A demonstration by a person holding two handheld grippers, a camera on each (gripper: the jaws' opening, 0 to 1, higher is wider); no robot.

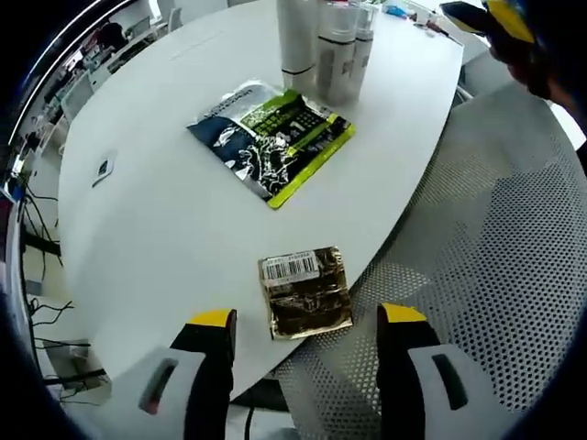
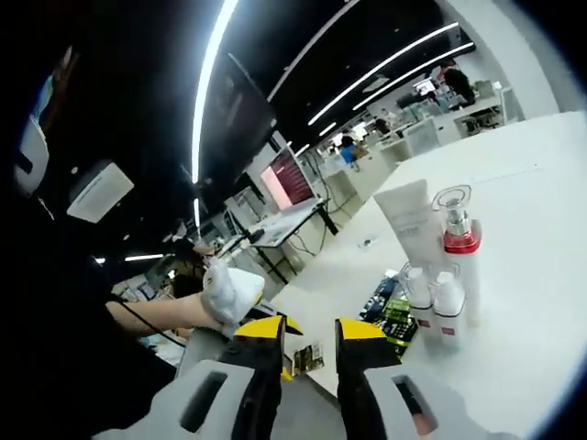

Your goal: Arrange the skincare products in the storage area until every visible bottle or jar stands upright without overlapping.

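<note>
Left gripper view: the left gripper (image 1: pixel 307 321) hovers with jaws spread wide and empty above a flat gold foil sachet (image 1: pixel 304 291) lying near the edge of the white table (image 1: pixel 165 220). Beyond it lies a green-and-dark pouch (image 1: pixel 272 139); both look light, limp and slippery, best pinched by an edge. Upright bottles (image 1: pixel 323 46) cluster behind.

Right gripper view: the right gripper (image 2: pixel 307 337), jaws narrowly parted and empty, faces a standing white tube (image 2: pixel 410 220), a red-collared pump bottle (image 2: pixel 459 252) and two small bottles (image 2: pixel 433 302), seemingly rigid and smooth; their contents cannot be seen.
</note>
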